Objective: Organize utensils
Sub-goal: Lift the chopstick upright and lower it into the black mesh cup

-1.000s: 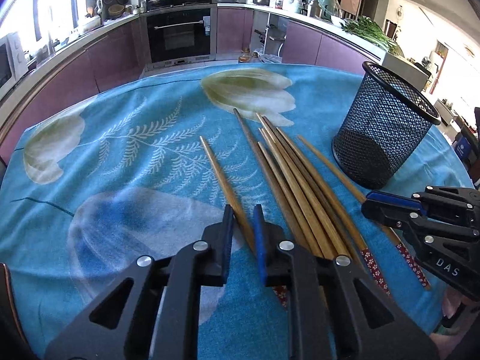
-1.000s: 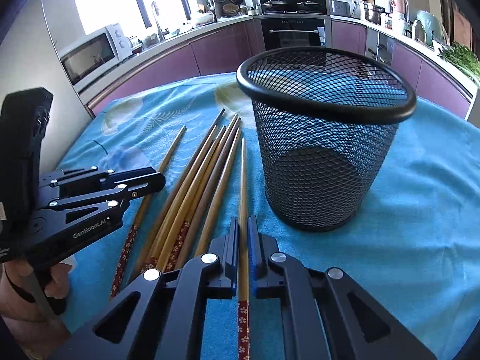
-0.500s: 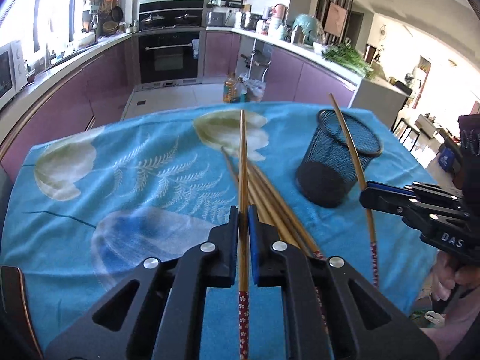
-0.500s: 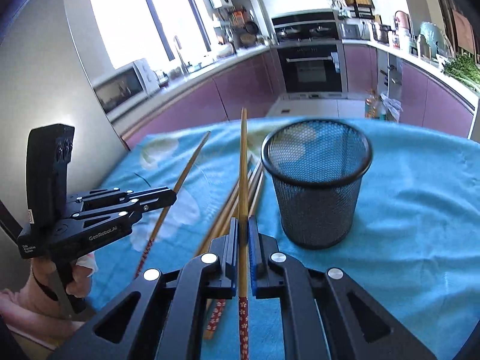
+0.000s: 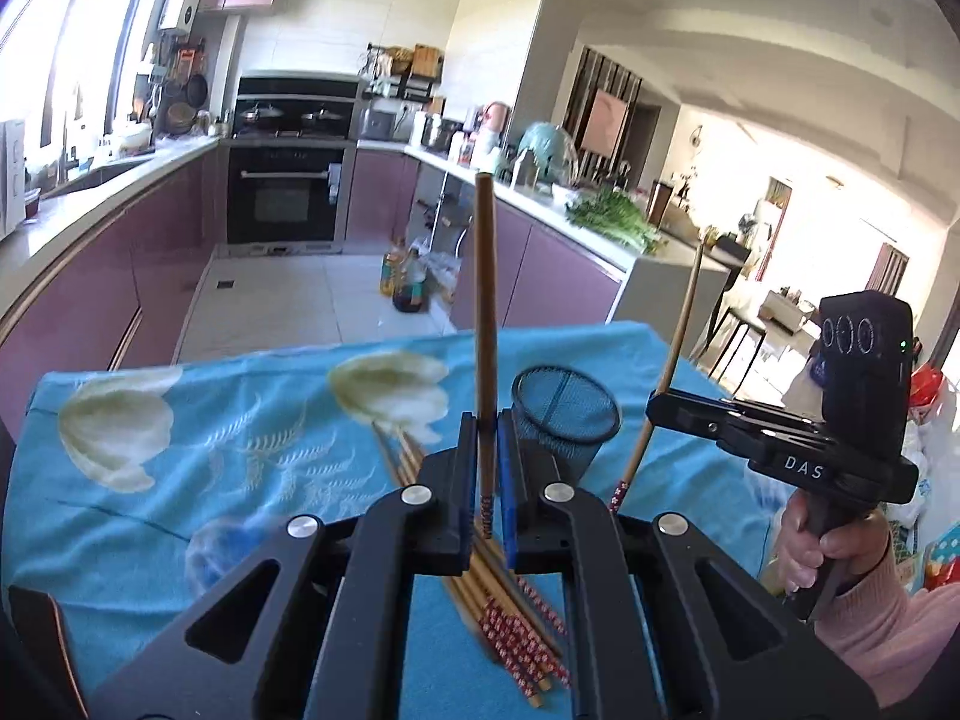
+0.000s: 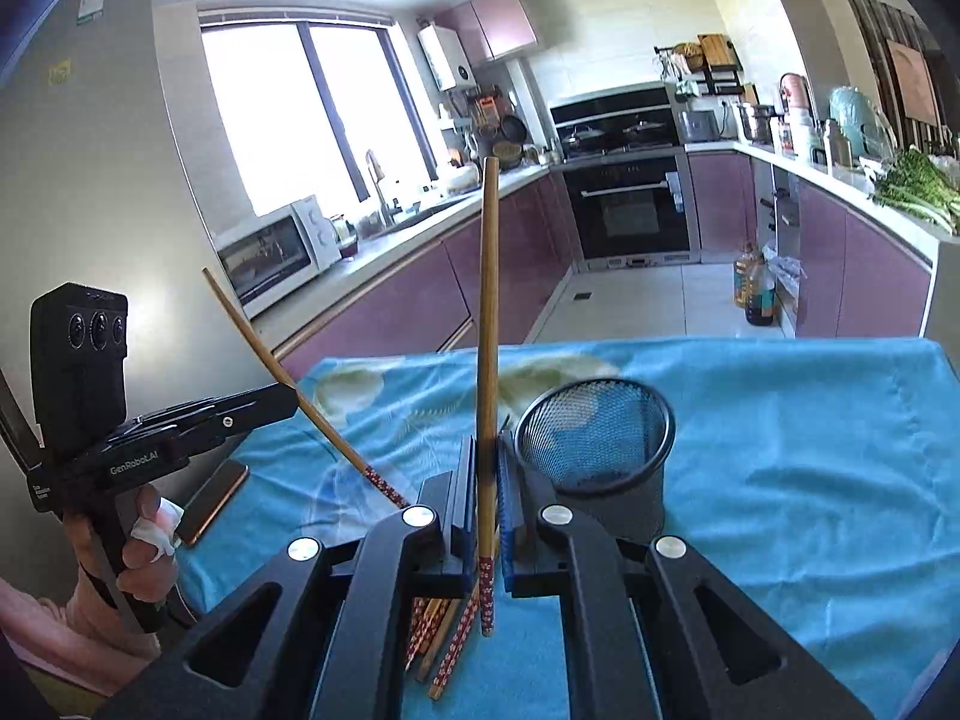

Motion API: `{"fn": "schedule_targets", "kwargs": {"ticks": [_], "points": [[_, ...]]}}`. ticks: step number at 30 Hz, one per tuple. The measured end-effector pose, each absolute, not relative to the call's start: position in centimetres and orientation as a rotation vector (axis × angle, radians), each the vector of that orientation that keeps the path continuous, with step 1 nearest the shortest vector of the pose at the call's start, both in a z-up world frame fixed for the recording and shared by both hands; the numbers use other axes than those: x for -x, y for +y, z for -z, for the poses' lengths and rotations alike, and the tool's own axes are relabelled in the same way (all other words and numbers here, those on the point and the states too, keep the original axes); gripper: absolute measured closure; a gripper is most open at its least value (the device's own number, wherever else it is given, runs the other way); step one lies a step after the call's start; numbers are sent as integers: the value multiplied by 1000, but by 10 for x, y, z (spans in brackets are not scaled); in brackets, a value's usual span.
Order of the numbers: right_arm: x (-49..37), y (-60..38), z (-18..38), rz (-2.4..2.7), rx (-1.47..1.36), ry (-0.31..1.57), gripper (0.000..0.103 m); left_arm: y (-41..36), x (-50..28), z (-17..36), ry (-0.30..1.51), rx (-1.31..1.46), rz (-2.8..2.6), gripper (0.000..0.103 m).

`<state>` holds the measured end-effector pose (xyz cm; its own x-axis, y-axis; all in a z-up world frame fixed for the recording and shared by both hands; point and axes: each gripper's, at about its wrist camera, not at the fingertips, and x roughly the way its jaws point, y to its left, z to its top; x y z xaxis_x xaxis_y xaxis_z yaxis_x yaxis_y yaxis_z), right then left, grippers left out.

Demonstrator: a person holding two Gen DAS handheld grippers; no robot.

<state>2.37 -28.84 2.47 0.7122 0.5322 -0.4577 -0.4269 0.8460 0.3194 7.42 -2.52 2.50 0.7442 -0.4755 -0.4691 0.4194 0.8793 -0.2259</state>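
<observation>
Lowest in both wrist views, each pair of tongs pressed onto a single chopstick: left gripper (image 5: 487, 480) pinching one chopstick (image 5: 485, 312) near its red patterned end, shaft pointing up toward the top of the frame; right gripper (image 6: 485, 510) pinching a second chopstick (image 6: 487, 324) the same way. Both sticks clear of the cloth, held above it. Just beyond the jaws, low centre, the remaining chopsticks (image 5: 510, 612) lying loose in a bundle on the blue floral tablecloth (image 5: 240, 450), patterned ends toward the camera. A little farther, right of centre, the black mesh holder (image 6: 594, 438) standing upright on the cloth, apparently with nothing inside. Left edge of the right view: a phone (image 6: 213, 501) flat on the cloth. Farthest off, kitchen counters and oven (image 6: 630, 204). Step in hand, by judgement: carrying a lifted pair toward the holder. Next move likely calls for tipping each stick toward vertical, one end over the mesh rim, then loosening the pinch without knocking the light holder over.
</observation>
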Motion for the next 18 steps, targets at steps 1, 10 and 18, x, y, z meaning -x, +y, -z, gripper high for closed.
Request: {"fn": "schedule_targets", "kwargs": {"ticks": [1, 10, 18], "points": [[-24, -289, -28, -536, -196, 556, 97, -27, -75, -31, 531, 112, 497, 96], [-40, -307, -69, -511, -167, 456, 97, -57, -96, -80, 430, 136, 591, 96], [-62, -313, -76, -465, -144, 419, 97, -96, -113, -105, 386, 125, 612, 96]]}}
